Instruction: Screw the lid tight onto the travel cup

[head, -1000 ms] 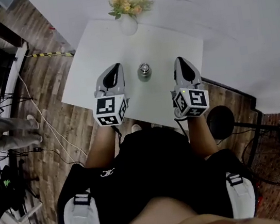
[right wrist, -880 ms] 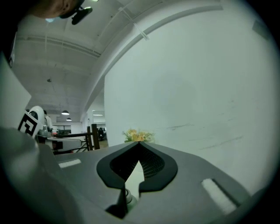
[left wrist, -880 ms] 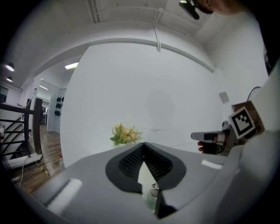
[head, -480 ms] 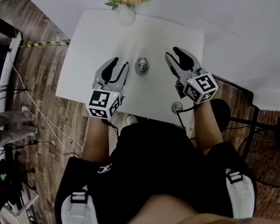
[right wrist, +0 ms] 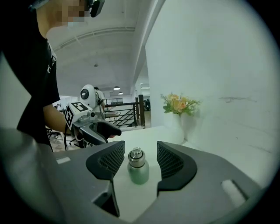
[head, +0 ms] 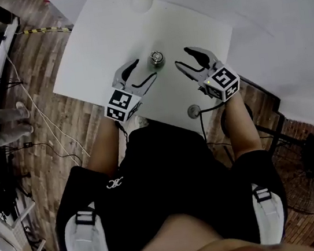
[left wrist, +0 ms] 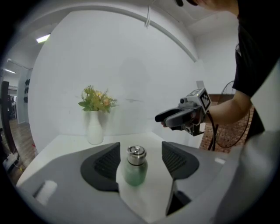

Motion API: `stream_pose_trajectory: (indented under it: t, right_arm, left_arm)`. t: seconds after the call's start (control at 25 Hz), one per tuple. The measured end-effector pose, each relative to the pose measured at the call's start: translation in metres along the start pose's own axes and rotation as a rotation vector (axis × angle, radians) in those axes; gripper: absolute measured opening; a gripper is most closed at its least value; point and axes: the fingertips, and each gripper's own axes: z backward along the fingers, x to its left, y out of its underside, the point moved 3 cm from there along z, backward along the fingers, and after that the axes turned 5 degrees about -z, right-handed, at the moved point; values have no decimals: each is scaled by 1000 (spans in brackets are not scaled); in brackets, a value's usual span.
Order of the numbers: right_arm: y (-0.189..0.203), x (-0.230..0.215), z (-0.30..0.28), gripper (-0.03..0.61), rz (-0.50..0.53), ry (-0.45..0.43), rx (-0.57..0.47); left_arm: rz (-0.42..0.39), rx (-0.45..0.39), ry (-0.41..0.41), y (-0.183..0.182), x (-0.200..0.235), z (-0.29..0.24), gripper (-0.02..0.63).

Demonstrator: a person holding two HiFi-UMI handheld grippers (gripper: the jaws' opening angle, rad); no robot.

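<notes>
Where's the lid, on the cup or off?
On. The lid sits atop the upright cup on the table. Whether it is screwed tight cannot be told.

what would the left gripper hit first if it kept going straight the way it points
Most likely the green travel cup with steel lid, centred just ahead of the left gripper, whose jaws are opening and touch nothing. How far ahead is hard to judge.

No text is legible; the small white logo [head: 114, 183] on the black shorts [head: 168, 161] cannot be read.
</notes>
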Motion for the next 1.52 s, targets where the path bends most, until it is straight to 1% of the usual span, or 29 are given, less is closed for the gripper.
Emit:
stream_pose_trajectory:
  t: [0.16,0.28,0.36,0.44,0.52,0.68,0.76,0.88,1.0,1.12,1.24,1.36,1.44,1.52]
  right_arm:
    - [19,-2,-19,209,81,-85,124]
    - [36,-7,-45,209,131,-154,195]
    - [42,-8,-57,209,176,-200,241]
    - [41,-4,-66,209,240,-241,294]
    - [41,0,-74,209,328,-282,358]
    - [62,-1,-92,218,543,-377,500]
    - [61,5,-98,225,646,-421,545]
    - [56,11,-106,244,771,-487,601]
    - [54,18,-111,255,891,-556,655]
    - [56,21,-117,262,1009,-616,713]
    - [61,20,-121,263,1097,-669,777]
    - [70,21,-120,272,1184,-721,848]
    - [74,20,-121,299,1240,-742,888]
    - [80,15,-123,299,1285,-733,912]
  left_arm:
    - [-15,59,-8,22,-3,-21,324]
    - [-32,111,-10,51,1,-43,326]
    - [-35,123,-16,64,1,-54,327]
    - [-35,131,-25,68,2,-60,331]
    - [-34,140,-28,72,4,-66,334]
    - [-41,152,-34,87,9,-90,346]
    - [-48,150,-46,85,9,-94,357]
    - [-41,140,-57,81,11,-101,374]
    - [-43,149,-55,82,12,-104,374]
    - [-70,132,-17,83,15,-103,374]
    - [-99,98,31,83,15,-104,374]
    - [-128,90,83,82,15,-106,374]
    - [-146,89,117,82,15,-106,374]
    - [-157,94,146,82,14,-108,374]
